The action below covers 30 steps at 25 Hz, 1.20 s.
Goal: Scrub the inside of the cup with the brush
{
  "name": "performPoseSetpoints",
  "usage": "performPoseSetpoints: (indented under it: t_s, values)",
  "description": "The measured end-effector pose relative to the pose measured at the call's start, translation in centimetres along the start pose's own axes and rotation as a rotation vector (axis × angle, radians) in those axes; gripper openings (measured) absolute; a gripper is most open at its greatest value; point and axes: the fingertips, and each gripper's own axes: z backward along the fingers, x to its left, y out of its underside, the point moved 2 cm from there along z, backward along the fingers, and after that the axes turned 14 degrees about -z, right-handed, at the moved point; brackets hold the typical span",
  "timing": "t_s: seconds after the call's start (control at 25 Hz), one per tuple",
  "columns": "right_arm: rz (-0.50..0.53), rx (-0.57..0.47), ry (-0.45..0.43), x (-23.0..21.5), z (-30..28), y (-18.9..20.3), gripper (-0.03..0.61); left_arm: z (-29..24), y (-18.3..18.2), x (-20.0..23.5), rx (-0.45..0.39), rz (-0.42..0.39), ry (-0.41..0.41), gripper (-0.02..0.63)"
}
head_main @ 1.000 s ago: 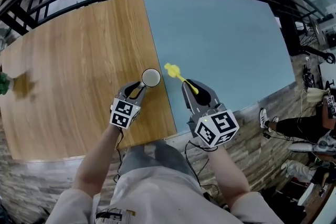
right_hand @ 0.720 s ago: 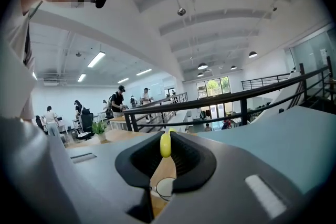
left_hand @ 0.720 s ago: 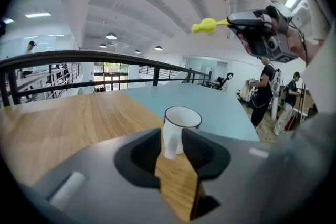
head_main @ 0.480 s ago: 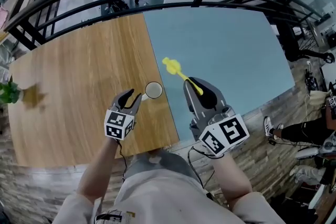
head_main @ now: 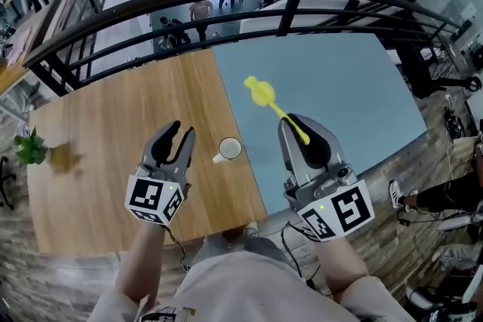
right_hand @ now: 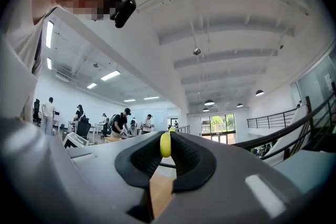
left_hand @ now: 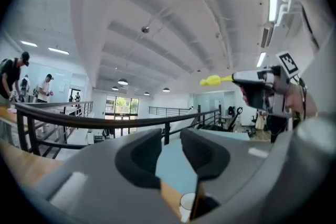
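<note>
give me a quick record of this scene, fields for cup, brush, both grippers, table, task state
cup: white, upright on the wooden half of the table, near the seam with the blue half; neither gripper touches it
brush: yellow, raised over the blue half, head pointing away from the person
right gripper: shut on the brush handle
left gripper: left of the cup, apart from it; jaws closing with nothing between them
table: wood on the left, blue on the right
task state: brush not in the cup

Yellow brush (head_main: 263,93), white cup (head_main: 229,148) — tabletop (head_main: 113,124) half wood-grain tan, half pale blue.
</note>
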Motion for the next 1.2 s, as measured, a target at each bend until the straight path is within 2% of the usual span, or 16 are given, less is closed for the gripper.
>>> performPoseSetpoints:
  t_s: [0.12, 0.32, 0.4, 0.56, 0.72, 0.88, 1.04, 1.2]
  values:
    - [0.068, -0.045, 0.011, 1.3, 0.1, -2.1, 0.034, 1.3, -4.0, 0.7, -0.051, 0.005, 0.002, 0.112]
    - [0.129, -0.13, 0.015, 2.3, 2.4, -5.9, 0.034, 3.3, -9.3, -0.1, -0.095, -0.049, -0.019, 0.085]
    - [0.126, -0.145, 0.004, 2.9, 3.1, -7.0, 0.034, 4.1, -11.2, -0.2, -0.12, -0.062, -0.026, 0.074]
    - [0.028, -0.153, -0.061, 4.7, 4.0, -8.9, 0.034, 5.8, -14.0, -0.1, -0.159, -0.111, -0.023, 0.074]
    - [0.065, -0.183, -0.088, 6.1, 5.2, -10.6, 0.034, 7.3, -16.6, -0.4, -0.212, -0.162, -0.034, 0.067]
    - [0.115, -0.194, -0.107, 7.4, 6.1, -11.1, 0.034, 8.4, -17.2, -0.6, -0.23, -0.228, -0.073, 0.037]
    - [0.194, -0.209, -0.061, 7.2, 6.9, -10.5, 0.034, 9.1, -16.1, -1.7, -0.196, -0.246, -0.056, 0.02]
    - [0.159, -0.201, -0.032, 6.3, 7.1, -9.4, 0.034, 9.1, -14.3, -3.1, -0.137, -0.234, -0.024, 0.015]
